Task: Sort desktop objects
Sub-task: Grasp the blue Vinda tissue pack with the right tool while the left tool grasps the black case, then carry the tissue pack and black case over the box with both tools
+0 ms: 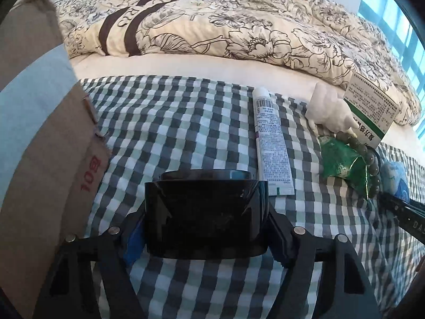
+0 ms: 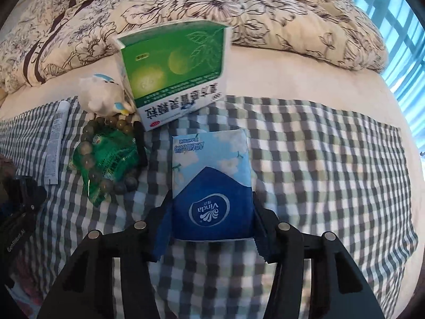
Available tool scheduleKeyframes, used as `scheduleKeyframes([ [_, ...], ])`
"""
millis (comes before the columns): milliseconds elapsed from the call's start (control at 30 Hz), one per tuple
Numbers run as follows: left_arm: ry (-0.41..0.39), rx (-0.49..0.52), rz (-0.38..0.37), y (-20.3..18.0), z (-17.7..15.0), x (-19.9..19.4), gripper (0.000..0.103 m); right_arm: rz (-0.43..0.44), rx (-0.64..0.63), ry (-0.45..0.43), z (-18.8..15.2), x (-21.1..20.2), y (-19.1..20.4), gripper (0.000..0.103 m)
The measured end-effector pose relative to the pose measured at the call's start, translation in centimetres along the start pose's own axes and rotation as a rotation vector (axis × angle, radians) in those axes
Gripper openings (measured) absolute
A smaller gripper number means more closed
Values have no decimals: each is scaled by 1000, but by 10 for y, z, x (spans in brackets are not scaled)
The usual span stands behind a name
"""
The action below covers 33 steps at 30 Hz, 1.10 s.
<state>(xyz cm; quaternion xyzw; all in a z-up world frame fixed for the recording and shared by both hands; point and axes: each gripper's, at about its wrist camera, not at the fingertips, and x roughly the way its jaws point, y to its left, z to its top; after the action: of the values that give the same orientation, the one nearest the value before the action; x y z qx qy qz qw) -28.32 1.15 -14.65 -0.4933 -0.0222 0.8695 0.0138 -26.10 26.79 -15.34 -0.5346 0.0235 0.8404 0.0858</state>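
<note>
Left gripper (image 1: 205, 212) has its jaws clamped on a black glossy box (image 1: 204, 218) over the checkered cloth (image 1: 172, 133), near the cardboard box (image 1: 53, 164). Right gripper (image 2: 211, 212) is squeezing a Vinda tissue pack (image 2: 212, 186) just in front of the green medicine box (image 2: 175, 71).

Right tool (image 2: 212, 212) clamped on a blue Vinda tissue pack (image 2: 211, 186) over the checked cloth (image 2: 318, 159). Just beyond: a green-and-white medicine box (image 2: 175, 71); to its left, a white figurine (image 2: 102, 97), bead bracelet (image 2: 90, 143) atop a green sachet (image 2: 111, 156), white tube (image 2: 55, 146).

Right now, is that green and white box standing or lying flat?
Standing, tilted: the box leans back against the quilt, lower edge on the checked cloth.
</note>
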Motion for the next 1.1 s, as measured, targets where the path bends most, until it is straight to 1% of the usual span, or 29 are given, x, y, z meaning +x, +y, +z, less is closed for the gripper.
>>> scheduleKeyframes([
  [100,-12,-9,-6,0,-3,-12,76,5,15,-7,-5,-15,-7,51],
  [233,-46,5,-6,-7,-13,-42,76,15,30,-25,-17,-42,-24,51],
  [367,-73,11,-28,-14,-20,-71,76,37,29,-42,-27,-68,-34,51],
  [433,-87,18,-33,-17,-25,-86,76,52,24,-57,-28,-79,-28,51],
  [600,-106,27,-51,-21,-40,-123,76,92,11,-85,-46,-111,-16,51],
  [767,-144,34,-65,-19,-54,-159,77,123,-21,-119,-72,-149,-4,51],
  [967,-182,39,-84,0,-73,-204,77,157,-47,-151,-102,-185,15,51],
  [1100,-188,59,-49,22,-84,-227,77,176,-47,-166,-118,-204,30,51],
])
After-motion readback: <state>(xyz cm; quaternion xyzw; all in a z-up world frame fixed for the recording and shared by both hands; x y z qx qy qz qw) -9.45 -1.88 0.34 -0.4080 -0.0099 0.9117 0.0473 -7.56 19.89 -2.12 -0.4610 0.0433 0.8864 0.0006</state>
